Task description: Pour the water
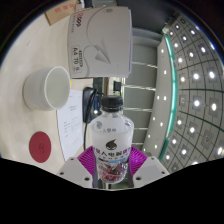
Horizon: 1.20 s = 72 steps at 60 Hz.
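Upright, clear bottle (110, 138), pink-purple label.

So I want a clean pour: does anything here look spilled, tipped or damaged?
Nothing stands out. The gripper holds the capped water bottle upright between its fingers, the white cup stands upright beyond it to the left, and the table shows no spill.

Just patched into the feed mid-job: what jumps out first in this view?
The clear water bottle with its black cap dominates, upright between the fingers of the claw, its label right at the magenta pads; both pads appear to press on it. Beyond it to one side sits a white cup on the table, with a red round spot nearer the claw.
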{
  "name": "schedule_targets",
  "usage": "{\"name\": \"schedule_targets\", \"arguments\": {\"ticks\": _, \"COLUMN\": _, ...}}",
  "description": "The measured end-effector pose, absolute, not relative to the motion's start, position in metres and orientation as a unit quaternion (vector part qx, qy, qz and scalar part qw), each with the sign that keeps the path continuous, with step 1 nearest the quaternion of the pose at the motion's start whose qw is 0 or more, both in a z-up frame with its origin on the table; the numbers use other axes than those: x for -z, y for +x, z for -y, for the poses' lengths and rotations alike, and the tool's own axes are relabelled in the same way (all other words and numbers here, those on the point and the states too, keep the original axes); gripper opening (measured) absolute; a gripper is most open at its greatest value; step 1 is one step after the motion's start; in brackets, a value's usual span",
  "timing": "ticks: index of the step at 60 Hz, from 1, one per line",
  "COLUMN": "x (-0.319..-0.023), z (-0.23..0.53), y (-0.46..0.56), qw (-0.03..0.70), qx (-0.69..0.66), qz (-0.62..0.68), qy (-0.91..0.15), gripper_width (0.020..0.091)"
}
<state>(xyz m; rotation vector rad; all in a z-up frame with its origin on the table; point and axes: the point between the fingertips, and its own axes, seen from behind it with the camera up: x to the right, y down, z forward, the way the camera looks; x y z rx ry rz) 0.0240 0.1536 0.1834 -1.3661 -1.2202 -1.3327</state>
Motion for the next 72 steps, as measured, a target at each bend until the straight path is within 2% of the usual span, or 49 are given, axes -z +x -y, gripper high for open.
{"name": "schedule_targets", "arguments": {"ticks": 13, "x": -0.157, "z": -0.167, "y": 0.003, "qw": 0.340, "qx": 0.600, "qz": 0.580, "qy": -0.434, "gripper_width": 0.0404}}
{"name": "schedule_targets", "arguments": {"ticks": 24, "x": -0.151, "z": -0.167, "y": 0.001, "qw": 0.339, "qx": 0.588, "qz": 0.581, "qy": -0.449, "gripper_width": 0.0404}}
{"name": "schedule_targets", "arguments": {"ticks": 33, "x": -0.154, "z": -0.157, "y": -0.006, "qw": 0.417, "qx": 0.496, "qz": 0.528, "qy": -0.549, "gripper_width": 0.0407}}
{"name": "schedule_targets", "arguments": {"ticks": 47, "x": -0.170, "z": -0.139, "y": -0.007, "qw": 0.546, "qx": 0.261, "qz": 0.334, "qy": -0.723, "gripper_width": 0.0405}}
{"name": "schedule_targets", "arguments": {"ticks": 62, "x": -0.116, "z": -0.136, "y": -0.002, "qw": 0.559, "qx": 0.059, "qz": 0.199, "qy": -0.803, "gripper_width": 0.0410}}
{"name": "schedule_targets", "arguments": {"ticks": 72, "x": -0.073, "z": -0.136, "y": 0.005, "qw": 0.546, "qx": -0.008, "qz": 0.158, "qy": -0.823, "gripper_width": 0.0415}}
